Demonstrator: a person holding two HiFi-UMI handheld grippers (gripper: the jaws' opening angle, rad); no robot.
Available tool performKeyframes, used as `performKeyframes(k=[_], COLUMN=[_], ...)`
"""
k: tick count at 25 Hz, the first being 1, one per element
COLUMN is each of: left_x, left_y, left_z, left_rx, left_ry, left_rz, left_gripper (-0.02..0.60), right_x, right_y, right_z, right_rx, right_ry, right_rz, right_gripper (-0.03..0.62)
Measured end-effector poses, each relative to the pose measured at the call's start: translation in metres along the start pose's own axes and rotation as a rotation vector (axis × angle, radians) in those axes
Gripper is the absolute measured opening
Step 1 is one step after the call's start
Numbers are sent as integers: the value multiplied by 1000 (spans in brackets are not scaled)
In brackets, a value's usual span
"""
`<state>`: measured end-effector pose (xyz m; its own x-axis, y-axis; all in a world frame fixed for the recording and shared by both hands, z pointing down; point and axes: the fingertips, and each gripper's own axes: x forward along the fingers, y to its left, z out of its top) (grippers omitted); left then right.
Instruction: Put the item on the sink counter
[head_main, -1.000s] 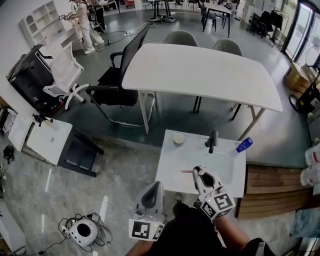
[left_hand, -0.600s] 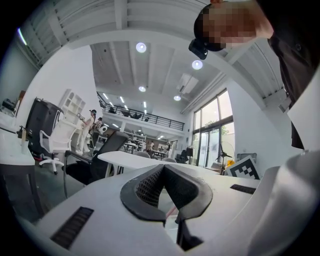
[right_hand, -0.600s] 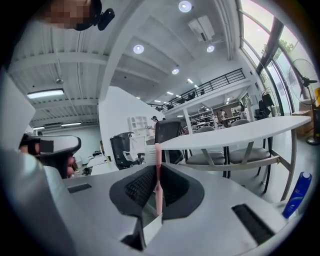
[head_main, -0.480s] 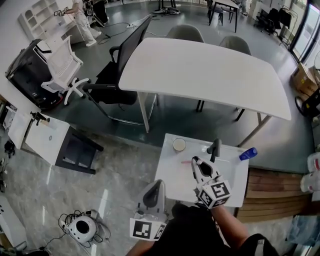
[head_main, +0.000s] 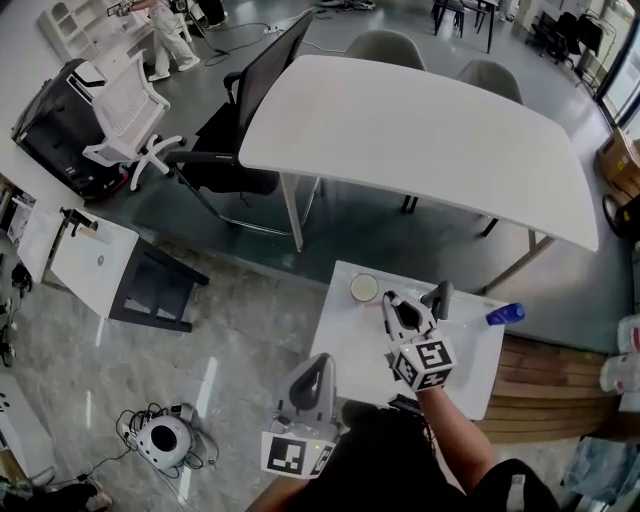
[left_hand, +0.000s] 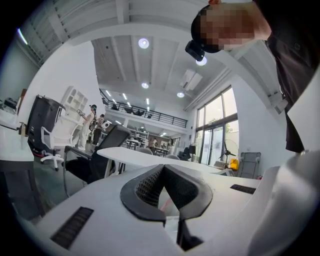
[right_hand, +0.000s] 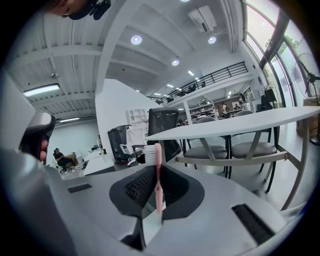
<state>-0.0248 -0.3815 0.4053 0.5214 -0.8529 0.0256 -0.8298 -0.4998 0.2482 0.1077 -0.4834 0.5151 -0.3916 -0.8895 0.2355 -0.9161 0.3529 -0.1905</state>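
Right gripper (right_hand: 156, 169) is clamped on a pink toothbrush (right_hand: 158, 182). The handle is pinched upright between the dark pads, and the white bristle head stands clear above the jaw tips. Only the right gripper view shows that grip. From the head view the right gripper (head_main: 395, 303) hangs over the middle of the sink counter (head_main: 338, 345), toward its far edge, and the brush is too small to pick out there.

Left gripper (left_hand: 162, 169) is closed, its pads meeting at the tips with nothing between them. The head view puts the left gripper (head_main: 316, 365) low at the counter's near left corner.

On the counter a white cup (head_main: 363, 288) stands near the far left corner. A dark faucet (head_main: 441, 297) rises at the far edge, just right of the right gripper. A blue bottle (head_main: 505, 314) sits at the far right corner. The counter's left side is bare from the cup back to the near edge.

Beyond the far edge a large white table (head_main: 420, 130) spans the room, with a strip of floor between it and the counter. Pale floor (head_main: 220, 340) lies open to the left of the counter.
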Motion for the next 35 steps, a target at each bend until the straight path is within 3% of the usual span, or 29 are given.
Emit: performKeyframes(k=[7,16,20,35], left_x=[13,26,31,48], left_y=[8,12,15,21], left_z=[-11,-24,-27,-31], left_rx=[23,-15,7,-29], left_ry=[23,50,47,73], left_rz=[3,28,29,42], left_gripper=[15,15,15,15], right_x=[34,60,70,92], right_y=[-24,-44,-47,-52], right_z=[-23,-64,-79,-115], right_rx=[13,35,45,54], right_ry=[36,111,145,263], right_rz=[-25,-34,-28,-12], right_gripper=[23,25,25,25])
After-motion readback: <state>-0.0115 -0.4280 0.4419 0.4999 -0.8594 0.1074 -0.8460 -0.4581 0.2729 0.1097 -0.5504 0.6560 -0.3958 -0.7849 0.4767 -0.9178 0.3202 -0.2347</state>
